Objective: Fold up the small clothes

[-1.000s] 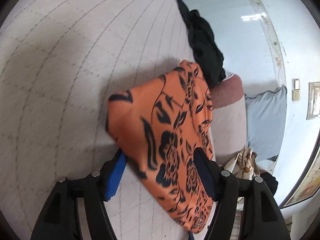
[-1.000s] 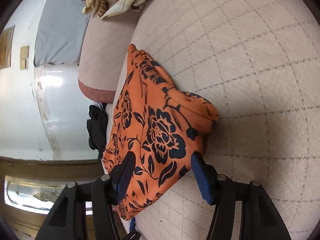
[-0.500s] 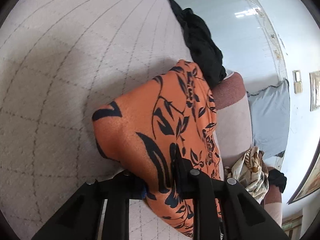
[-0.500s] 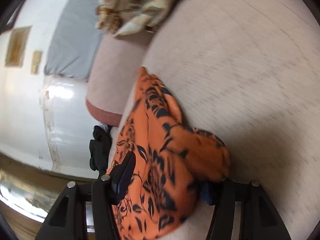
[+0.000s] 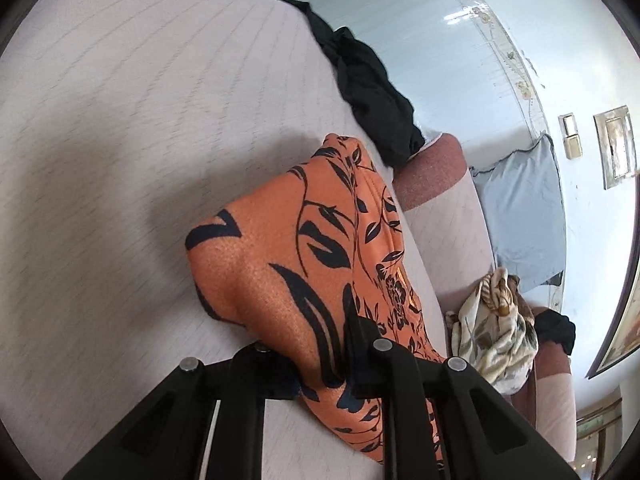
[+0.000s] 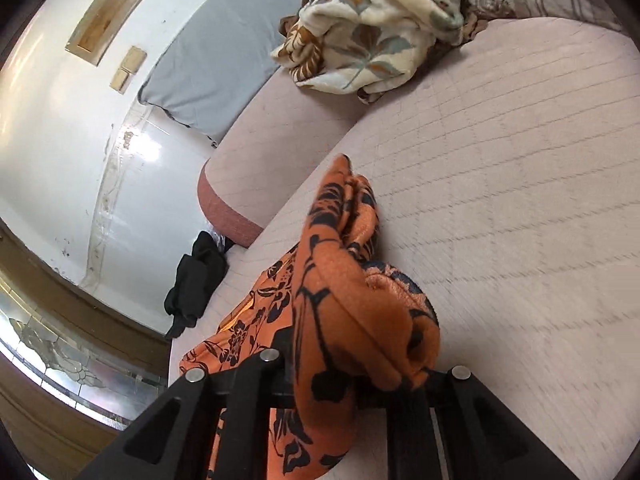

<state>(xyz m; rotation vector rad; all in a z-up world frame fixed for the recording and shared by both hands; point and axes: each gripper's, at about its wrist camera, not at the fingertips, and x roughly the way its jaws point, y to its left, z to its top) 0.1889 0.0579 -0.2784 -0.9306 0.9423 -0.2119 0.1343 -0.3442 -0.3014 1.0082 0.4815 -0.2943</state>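
Both claws have just been closing on the orange floral garment (image 5: 304,264): a second earlier each straddled an edge of it with the blue pads apart, and now each has the cloth pinched and raised off the quilted sofa cushion (image 5: 140,140), so the near end bunches and hangs where it lay flat.

Going left to right, the left claw (image 5: 320,364) has its jaws drawn almost together with a thick fold of the orange fabric wedged between them; the rest of the garment slopes away from it toward the black garment (image 5: 372,92) at the cushion's far edge, with a crumpled leaf-print cloth (image 5: 492,332) off to the right. The right claw (image 6: 352,384) is likewise nearly shut on a gathered corner, the cloth rolled over its jaws and trailing down to the cushion (image 6: 520,200); the far tip of the garment rests on the cushion surface.

The step in hand looks like the grasp-and-lift that begins a fold. The next move probably calls for carrying both held corners together across the garment toward its far end, keeping them level so that the fold line comes out straight, and laying them down before the jaws let go.
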